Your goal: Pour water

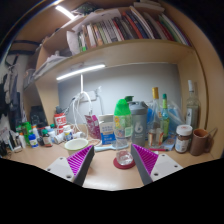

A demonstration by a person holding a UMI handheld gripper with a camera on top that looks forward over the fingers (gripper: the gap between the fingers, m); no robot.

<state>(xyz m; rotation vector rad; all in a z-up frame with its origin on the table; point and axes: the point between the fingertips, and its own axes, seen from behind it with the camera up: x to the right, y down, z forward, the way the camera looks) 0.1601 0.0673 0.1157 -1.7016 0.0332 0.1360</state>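
Note:
A clear glass [123, 156] stands on a red coaster [124, 163] on the light wooden desk [108, 176], just ahead of my fingers and a little toward the right one. My gripper [113, 165] is open and empty, its purple pads [146, 159] spread wide to either side. A plastic water bottle with a blue label [107, 130] stands just behind the glass. A bottle with a green cap [123, 119] stands beside it.
Several bottles and jars [160, 120] crowd the back of the desk under a lit shelf of books [120, 30]. A green bowl [77, 146] sits left of the glass. A brown mug [202, 141] and a jar [183, 138] stand to the right.

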